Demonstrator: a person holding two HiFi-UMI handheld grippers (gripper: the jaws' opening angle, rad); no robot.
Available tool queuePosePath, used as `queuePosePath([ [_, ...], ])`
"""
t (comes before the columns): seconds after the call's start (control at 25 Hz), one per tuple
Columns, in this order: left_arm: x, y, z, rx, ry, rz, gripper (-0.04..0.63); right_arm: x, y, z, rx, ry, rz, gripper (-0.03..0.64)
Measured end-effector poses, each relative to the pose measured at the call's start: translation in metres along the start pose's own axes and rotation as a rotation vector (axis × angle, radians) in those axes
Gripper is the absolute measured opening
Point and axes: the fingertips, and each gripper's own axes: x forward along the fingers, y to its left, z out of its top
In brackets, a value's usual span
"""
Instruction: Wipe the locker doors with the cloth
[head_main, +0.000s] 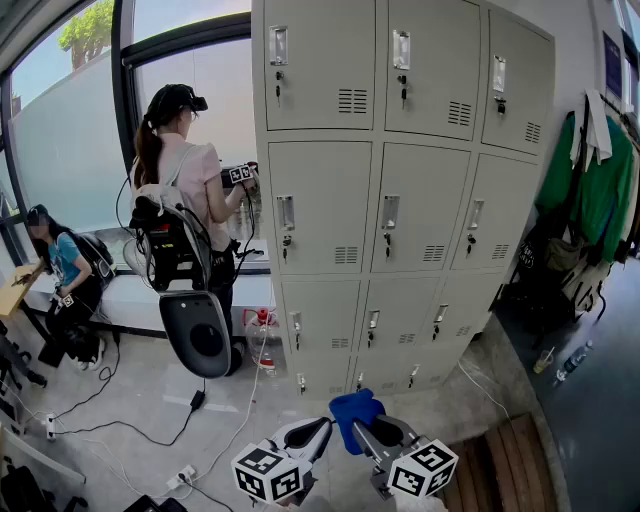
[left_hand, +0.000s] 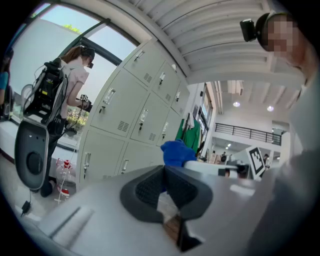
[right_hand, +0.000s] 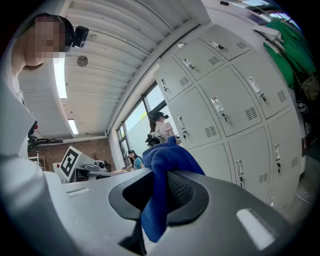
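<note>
A bank of grey locker doors (head_main: 400, 200) stands ahead of me, several rows high, with the bottom row near the floor. My right gripper (head_main: 362, 432) is low in the head view, well short of the lockers, and is shut on a blue cloth (head_main: 355, 408) that bunches up above its tip. In the right gripper view the cloth (right_hand: 162, 165) hangs between the dark pads, with the lockers (right_hand: 225, 110) beyond. My left gripper (head_main: 318, 430) is just left of it, jaws together with nothing between them. From the left gripper view the cloth (left_hand: 176, 152) shows past the tip.
A standing person (head_main: 185, 200) with backpack gear works at the lockers' left side. Another person (head_main: 60, 270) sits by the window. Green clothes (head_main: 590, 170) hang at the right. Cables (head_main: 120, 420) trail on the floor, and a wooden bench (head_main: 510, 460) lies lower right.
</note>
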Motion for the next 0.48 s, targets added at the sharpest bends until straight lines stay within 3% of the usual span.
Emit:
queuePosePath([
  [0.28,0.021,0.035,0.006,-0.008,-0.009,0.013,0.008,0.029,-0.021,-0.008,0.006,0.028,0.010,0.058],
  [0.48,0.052,0.075,0.031,0.018,-0.015,0.009,0.008,0.079,-0.045,0.013,-0.021,0.004,0.002,0.058],
])
